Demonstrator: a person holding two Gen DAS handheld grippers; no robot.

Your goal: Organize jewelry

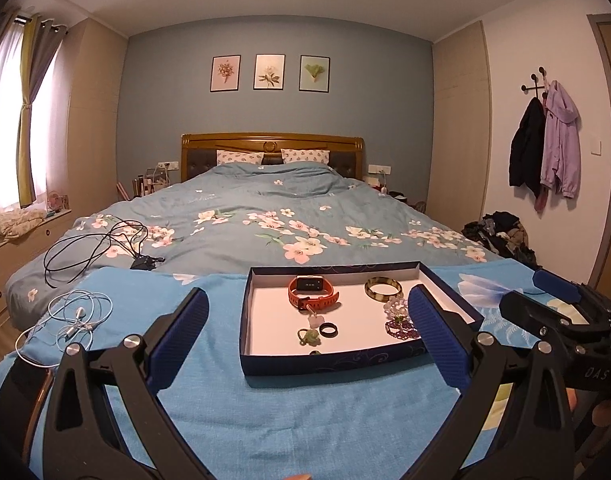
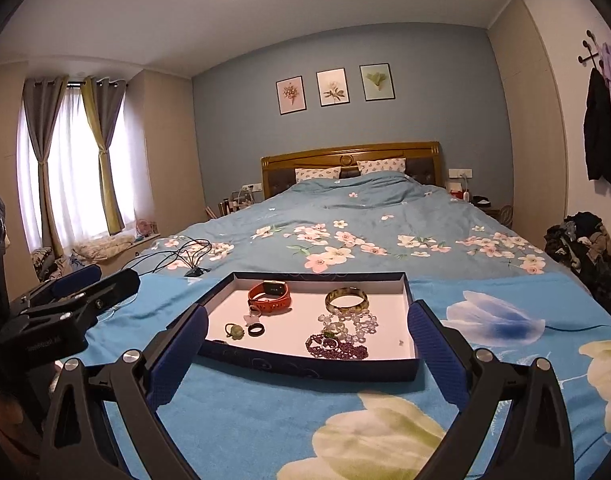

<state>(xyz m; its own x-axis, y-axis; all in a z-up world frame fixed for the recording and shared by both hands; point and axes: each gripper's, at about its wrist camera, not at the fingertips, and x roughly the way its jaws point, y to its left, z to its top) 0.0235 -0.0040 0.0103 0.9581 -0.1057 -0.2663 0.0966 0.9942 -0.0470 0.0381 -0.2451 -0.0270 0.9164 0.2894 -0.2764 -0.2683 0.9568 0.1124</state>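
Left wrist view
Left gripper (image 1: 307,312): wide open, holding nothing, blue pads on each side of the near end of the tray.
Tray (image 1: 249,320): shallow, dark blue walls, white floor, lying flat on the blue blanket (image 1: 297,412) at the foot of the bed.
Orange watch (image 1: 312,293): in the tray, near the far wall.
Green-brown bangle (image 1: 383,289): in the tray, right of the watch.
Black ring (image 1: 329,330): in the tray, nearer than the watch.
Green charm (image 1: 310,337): in the tray, just left of the black ring.
Purple beads (image 1: 401,326): in the tray, by the right wall, partly behind the right pad.
White earphones (image 1: 75,318): on the blanket, well left of the tray.
Right gripper (image 1: 557,286): right of the tray, seen from the side.

Right wrist view
Right gripper (image 2: 307,318): wide open, holding nothing, pads at the two near corners of the tray (image 2: 409,296).
Clear beads (image 2: 353,320): in the tray, touching the bangle (image 2: 346,298) and lying nearer than it.
Purple beads (image 2: 337,348): by the near wall of the tray.
Watch (image 2: 270,296): far left part of the tray.
Black cables (image 2: 181,256): on the flowered cover, beyond the far left corner of the tray.
Left gripper (image 2: 77,292): left of the tray, seen from the side.
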